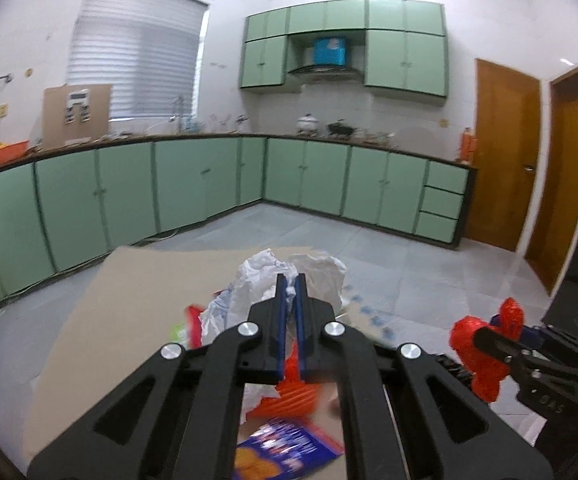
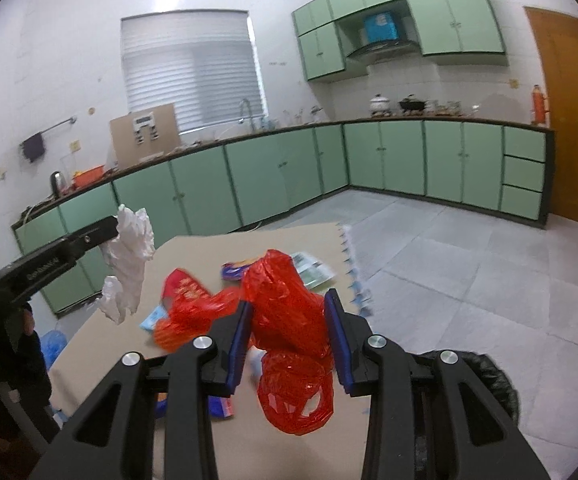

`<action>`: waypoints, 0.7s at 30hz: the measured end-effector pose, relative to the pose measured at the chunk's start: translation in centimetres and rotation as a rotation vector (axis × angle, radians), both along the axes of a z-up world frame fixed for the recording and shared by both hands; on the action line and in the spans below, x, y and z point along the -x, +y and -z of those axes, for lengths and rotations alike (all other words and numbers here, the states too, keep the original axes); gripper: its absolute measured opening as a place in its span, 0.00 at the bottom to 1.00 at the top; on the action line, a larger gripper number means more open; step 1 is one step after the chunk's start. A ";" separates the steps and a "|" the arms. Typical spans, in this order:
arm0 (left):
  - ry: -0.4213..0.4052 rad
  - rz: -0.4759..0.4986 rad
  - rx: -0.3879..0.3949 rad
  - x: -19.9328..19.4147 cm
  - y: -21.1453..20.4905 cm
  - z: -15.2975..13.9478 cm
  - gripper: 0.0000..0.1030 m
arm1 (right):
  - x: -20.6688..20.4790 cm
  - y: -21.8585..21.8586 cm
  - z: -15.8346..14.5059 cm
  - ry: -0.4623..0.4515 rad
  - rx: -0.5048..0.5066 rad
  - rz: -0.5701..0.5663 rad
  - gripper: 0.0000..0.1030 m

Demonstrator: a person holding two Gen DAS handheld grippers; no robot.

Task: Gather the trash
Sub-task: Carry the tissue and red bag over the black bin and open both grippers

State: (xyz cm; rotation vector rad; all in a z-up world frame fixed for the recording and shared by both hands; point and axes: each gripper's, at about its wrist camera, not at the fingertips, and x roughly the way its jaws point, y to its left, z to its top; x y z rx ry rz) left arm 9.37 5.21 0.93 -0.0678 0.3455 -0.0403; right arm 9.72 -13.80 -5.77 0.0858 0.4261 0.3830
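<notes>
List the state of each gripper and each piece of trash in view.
left gripper: jaws shut on white crumpled paper
right gripper: jaws shut on red plastic bag
white crumpled paper: lifted, hanging
red plastic bag: lifted, crumpled
blue snack wrapper: lying flat on cardboard sheet

Both grippers share one build: the left gripper (image 1: 289, 280) and right gripper (image 2: 289, 300) have matte black linkage arms with slotted cutouts, round silver pivot screws, and blue finger pads (image 2: 237, 344) (faint embossed lettering marks the housing sides).
</notes>
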 end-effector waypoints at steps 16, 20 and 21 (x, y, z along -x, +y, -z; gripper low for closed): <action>-0.017 0.289 -0.004 -4.6 -12.9 -0.1 0.03 | -1.3 -11.9 -0.6 -0.004 -0.012 0.263 0.35; 0.007 0.344 -0.002 -6.0 -15.9 1.2 0.03 | -1.6 -14.4 0.3 0.020 -0.021 0.307 0.35; 0.019 0.360 -0.002 -6.6 -16.8 1.7 0.03 | -1.8 -14.9 0.6 0.027 -0.024 0.316 0.35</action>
